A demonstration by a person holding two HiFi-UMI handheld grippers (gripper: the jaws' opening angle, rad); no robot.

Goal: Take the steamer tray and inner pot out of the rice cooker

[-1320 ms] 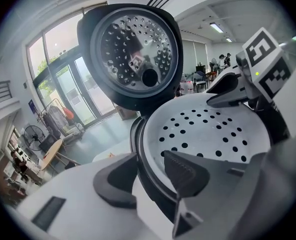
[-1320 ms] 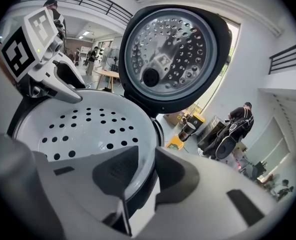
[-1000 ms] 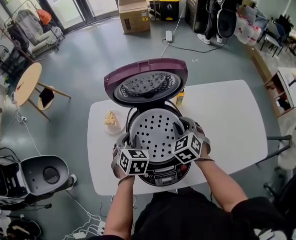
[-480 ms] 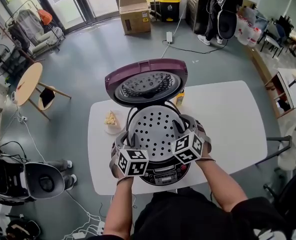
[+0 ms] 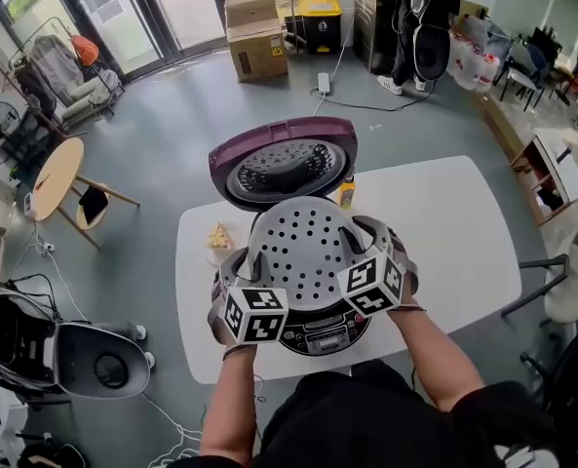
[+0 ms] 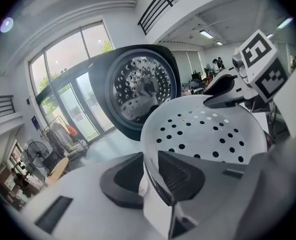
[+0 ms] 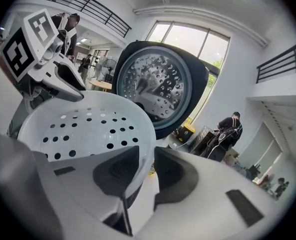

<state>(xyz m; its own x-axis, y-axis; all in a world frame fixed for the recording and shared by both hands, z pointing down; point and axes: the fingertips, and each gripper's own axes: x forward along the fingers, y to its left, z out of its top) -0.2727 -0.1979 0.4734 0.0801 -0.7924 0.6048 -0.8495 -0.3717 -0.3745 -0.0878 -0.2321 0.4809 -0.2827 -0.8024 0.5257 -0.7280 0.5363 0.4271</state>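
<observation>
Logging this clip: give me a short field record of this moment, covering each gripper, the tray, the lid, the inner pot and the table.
left gripper: fingers closed on the left rim of the steamer tray
right gripper: fingers closed on the tray's right rim
steamer tray: white, perforated, held over the opening of the rice cooker
lid: open, tipped back
inner pot: not visible, hidden under the tray
table: white; a yellow bottle stands behind the cooker

The steamer tray (image 5: 306,247) partly hides the rice cooker (image 5: 325,337).
</observation>
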